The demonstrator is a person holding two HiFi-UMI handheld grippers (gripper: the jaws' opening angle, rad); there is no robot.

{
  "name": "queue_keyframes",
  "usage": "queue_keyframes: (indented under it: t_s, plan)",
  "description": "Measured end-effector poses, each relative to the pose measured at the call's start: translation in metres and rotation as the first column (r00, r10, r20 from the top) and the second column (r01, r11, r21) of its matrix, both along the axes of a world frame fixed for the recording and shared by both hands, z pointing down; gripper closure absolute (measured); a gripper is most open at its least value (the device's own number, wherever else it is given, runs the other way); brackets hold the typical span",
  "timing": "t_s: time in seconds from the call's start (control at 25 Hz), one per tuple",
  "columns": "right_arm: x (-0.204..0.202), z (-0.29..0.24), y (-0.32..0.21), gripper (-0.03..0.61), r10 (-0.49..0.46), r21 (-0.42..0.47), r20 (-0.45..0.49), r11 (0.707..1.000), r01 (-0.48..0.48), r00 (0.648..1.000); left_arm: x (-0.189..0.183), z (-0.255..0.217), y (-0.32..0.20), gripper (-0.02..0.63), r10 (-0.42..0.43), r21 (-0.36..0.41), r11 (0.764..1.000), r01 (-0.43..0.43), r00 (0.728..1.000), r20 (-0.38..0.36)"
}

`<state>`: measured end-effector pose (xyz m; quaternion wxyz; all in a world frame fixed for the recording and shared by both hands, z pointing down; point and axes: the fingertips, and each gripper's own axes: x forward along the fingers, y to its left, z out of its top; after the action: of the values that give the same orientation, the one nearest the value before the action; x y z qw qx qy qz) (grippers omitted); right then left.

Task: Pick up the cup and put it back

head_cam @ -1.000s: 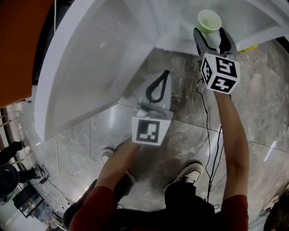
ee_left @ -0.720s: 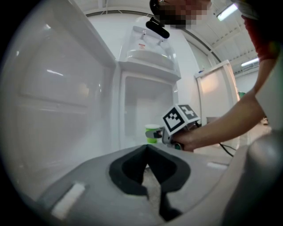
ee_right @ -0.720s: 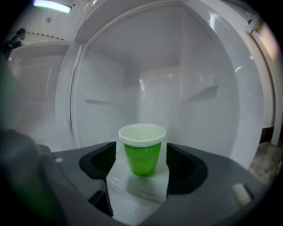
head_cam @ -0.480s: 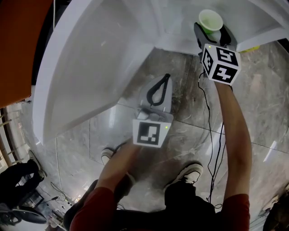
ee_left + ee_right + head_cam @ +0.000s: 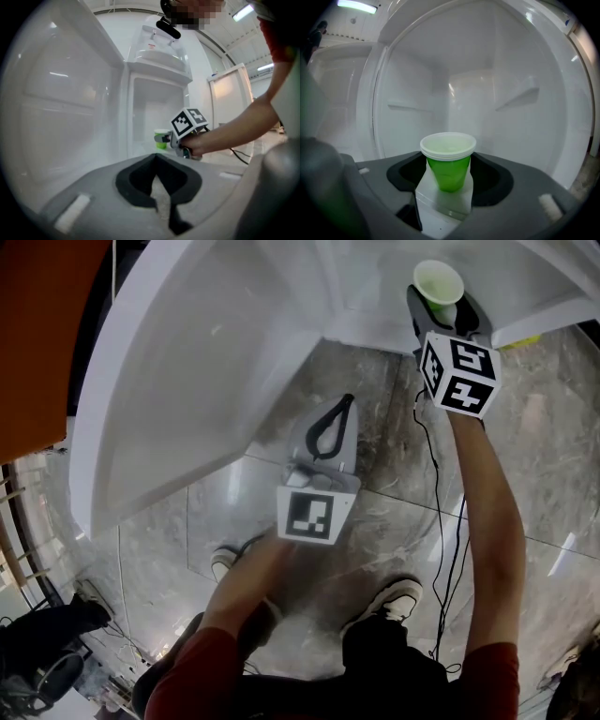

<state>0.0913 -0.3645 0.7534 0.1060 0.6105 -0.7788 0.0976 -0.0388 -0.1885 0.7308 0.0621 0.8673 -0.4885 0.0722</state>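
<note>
Green plastic cup point(image 5: 448, 166) with a white rim, the only one, stands upright inside the open white fridge point(image 5: 234, 352), between the wide jaws of the right tongs point(image 5: 441, 306), which have just been closing. The left tongs point(image 5: 345, 401), pinched together and empty, hang over grey marble floor point(image 5: 394, 502).
</note>
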Motion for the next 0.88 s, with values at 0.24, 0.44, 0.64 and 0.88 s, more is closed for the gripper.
queue_keyframes:
  t_s: [0.24, 0.44, 0.64, 0.88]
  plan:
    - [-0.002, -0.001, 0.001, 0.287, -0.005, 0.006, -0.013, 1.0, 0.005, 1.0, -0.003, 0.0, 0.0, 0.614, -0.006, -0.001, 1.0, 0.006, 1.0, -0.001]
    - [-0.006, -0.004, 0.005, 0.29, -0.02, 0.018, -0.029, 1.0, 0.021, 0.999, -0.005, -0.001, 0.0, 0.614, -0.013, 0.005, 1.0, 0.013, 1.0, -0.008]
    - [-0.009, -0.011, 0.015, 0.291, -0.035, 0.043, -0.044, 0.998, 0.037, 0.998, -0.006, -0.002, 0.0, 0.614, -0.019, 0.001, 1.0, 0.019, 1.0, -0.017]
    - [-0.009, -0.017, 0.038, 0.291, -0.045, 0.058, -0.031, 0.997, 0.047, 0.998, -0.006, -0.007, 0.005, 0.614, -0.019, 0.005, 1.0, 0.02, 1.0, -0.02]
